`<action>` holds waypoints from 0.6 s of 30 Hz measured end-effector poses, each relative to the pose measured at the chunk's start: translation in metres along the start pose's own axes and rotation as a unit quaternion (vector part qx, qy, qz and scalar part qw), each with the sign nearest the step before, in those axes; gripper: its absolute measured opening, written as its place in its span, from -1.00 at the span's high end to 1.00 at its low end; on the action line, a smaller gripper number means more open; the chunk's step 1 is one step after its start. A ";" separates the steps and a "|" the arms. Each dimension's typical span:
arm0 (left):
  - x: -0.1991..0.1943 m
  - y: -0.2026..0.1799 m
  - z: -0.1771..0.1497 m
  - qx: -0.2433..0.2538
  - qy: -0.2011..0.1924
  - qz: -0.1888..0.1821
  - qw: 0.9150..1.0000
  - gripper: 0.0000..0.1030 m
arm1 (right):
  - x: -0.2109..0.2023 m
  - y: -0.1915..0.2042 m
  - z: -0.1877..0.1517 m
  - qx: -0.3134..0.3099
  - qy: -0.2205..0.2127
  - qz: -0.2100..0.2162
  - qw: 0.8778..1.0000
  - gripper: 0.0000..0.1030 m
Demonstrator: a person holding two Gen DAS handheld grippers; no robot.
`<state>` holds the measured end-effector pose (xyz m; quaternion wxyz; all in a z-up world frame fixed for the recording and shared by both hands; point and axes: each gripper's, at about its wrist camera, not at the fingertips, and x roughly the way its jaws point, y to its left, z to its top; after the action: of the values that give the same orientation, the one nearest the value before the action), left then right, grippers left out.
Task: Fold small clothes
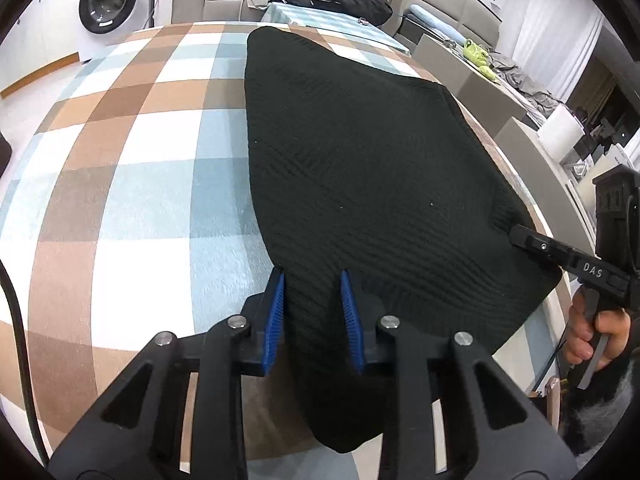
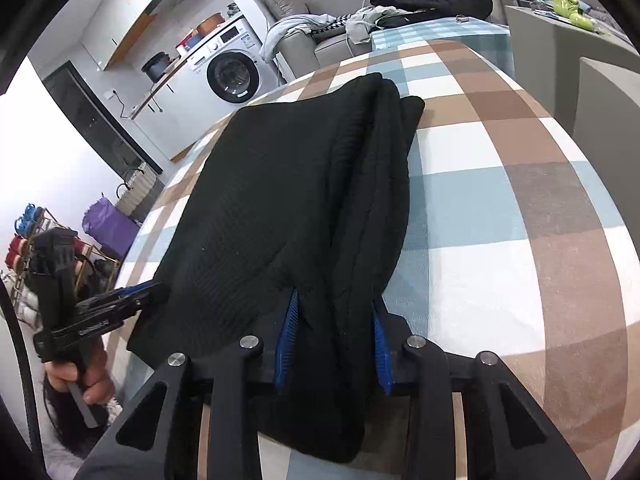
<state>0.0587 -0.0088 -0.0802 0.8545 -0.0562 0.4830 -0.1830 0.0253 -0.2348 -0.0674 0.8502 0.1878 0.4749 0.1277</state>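
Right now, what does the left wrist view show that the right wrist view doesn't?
Left only: the garment as one flat, smooth sheet, and a white roll at far right.

Right only: stacked folds along the garment's right edge, a shelf rack at far left, a pot on the counter.

Both: the checked cloth, the washer, and cloth between each gripper's fingers, left gripper, right gripper.

"DAS" in white on right hand-held gripper body; other print illegible

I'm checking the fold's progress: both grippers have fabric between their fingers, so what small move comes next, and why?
Probably lift both edges together and carry them across: the left gripper and right gripper each straddle the black knit garment, lying flat on the checked cloth.
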 end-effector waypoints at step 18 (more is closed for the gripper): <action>0.032 0.035 0.070 -0.023 -0.031 0.052 0.998 0.53 | 0.061 0.026 0.064 -0.016 -0.023 -0.033 0.999 0.38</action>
<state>0.1418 0.0063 -0.0790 0.8758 -0.0563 0.4626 -0.1258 0.1104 -0.2000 -0.0713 0.8677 0.1609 0.4589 0.1031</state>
